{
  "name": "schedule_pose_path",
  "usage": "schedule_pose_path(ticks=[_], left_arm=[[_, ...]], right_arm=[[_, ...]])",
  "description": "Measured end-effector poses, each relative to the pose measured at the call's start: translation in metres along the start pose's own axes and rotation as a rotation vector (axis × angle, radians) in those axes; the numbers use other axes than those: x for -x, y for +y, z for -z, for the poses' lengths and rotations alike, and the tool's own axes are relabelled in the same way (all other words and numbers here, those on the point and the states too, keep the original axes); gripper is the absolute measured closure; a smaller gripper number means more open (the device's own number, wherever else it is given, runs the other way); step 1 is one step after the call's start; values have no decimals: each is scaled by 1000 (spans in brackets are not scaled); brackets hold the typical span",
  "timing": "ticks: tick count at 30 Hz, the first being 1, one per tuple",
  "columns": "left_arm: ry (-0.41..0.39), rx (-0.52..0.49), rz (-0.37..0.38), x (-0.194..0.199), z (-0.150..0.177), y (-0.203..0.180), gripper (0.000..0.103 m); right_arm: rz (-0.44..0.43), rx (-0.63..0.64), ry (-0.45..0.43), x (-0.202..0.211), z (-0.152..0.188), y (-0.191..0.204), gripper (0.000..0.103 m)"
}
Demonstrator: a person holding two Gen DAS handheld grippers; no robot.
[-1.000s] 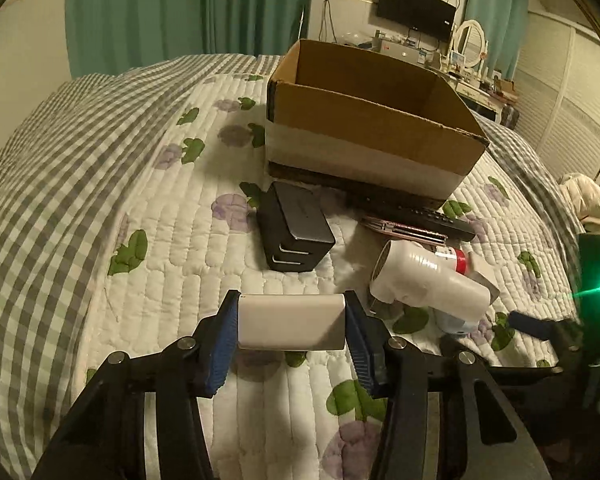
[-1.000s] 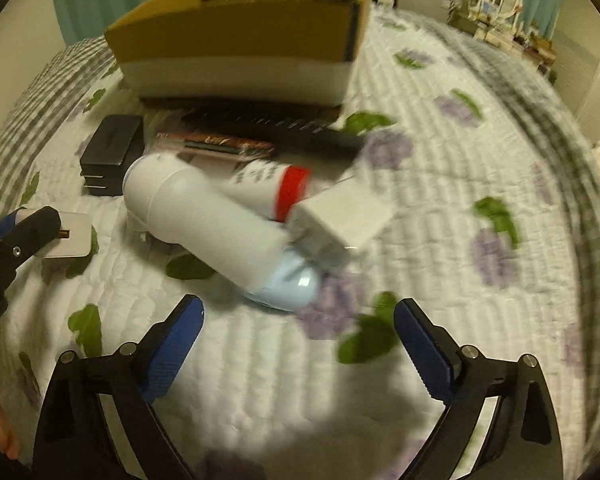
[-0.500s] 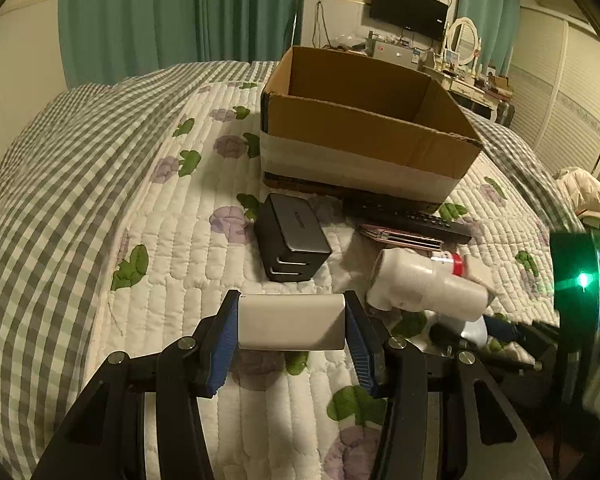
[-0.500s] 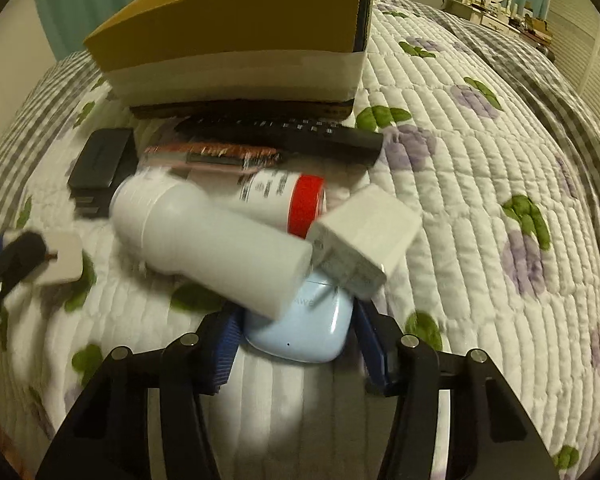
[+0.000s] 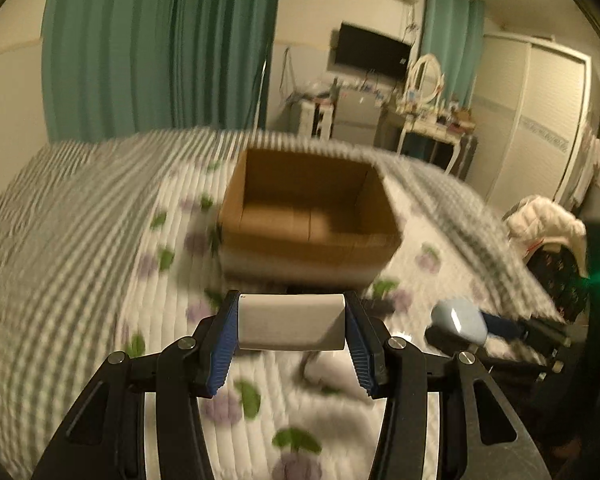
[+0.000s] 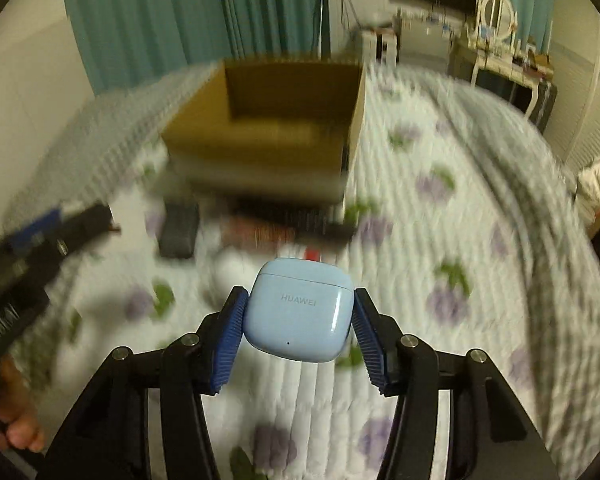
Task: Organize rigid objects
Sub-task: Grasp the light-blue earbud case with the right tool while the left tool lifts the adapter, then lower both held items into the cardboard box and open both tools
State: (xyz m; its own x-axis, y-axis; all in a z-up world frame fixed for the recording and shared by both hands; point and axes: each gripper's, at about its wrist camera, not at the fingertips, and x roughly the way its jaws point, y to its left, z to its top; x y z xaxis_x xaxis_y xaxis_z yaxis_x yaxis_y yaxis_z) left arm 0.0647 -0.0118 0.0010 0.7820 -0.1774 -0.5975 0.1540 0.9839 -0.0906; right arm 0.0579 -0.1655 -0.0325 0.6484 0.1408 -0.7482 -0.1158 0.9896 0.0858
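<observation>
Both grips loaded for the cardboard box (image 5: 312, 216): left gripper (image 5: 291, 334) clamped white charger (image 5: 291, 326), right gripper (image 6: 298, 322) clamped blue earbud case (image 6: 298, 314).

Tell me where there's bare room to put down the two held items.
The cardboard box shows only bare floor inside. Open quilt lies right of the box. The strip before it is crowded: black charger, remote, white bottle. The left gripper holds the white adapter, the right gripper the blue earbud case.
</observation>
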Motion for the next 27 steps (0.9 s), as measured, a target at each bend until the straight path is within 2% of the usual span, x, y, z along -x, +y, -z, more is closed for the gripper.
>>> schedule_pose_path(ticks=[3,5,9,12,15,19,22,27], left_arm=[[-41,-52,-4,2,-30,-7,52],[-63,-70,2,-2,-51,-10,52],[-65,-55,38,-28,-87,-10,52],[-45,-76,27,-57,-103,-11,52],[-14,-65,48,-87,-109,-8,52],[27,-68,27,-131,-105,-5,52],[62,-64,20,-161,-99,2,52],[90,-101,-12,-190,-92,5,52]], right_arm=[[3,40,-88,22,-45,0,50],[-10,48,-117,25,-71,0,50],[-33,54,-139,15,-111,-4,50],[-35,75,-138,-3,-135,-5,50],[-33,84,-133,-20,-152,-10,50],[-29,95,-119,-51,-168,-16,50],[-24,104,-100,-76,-171,-19,50],[-32,92,-72,-111,-169,-29,50]])
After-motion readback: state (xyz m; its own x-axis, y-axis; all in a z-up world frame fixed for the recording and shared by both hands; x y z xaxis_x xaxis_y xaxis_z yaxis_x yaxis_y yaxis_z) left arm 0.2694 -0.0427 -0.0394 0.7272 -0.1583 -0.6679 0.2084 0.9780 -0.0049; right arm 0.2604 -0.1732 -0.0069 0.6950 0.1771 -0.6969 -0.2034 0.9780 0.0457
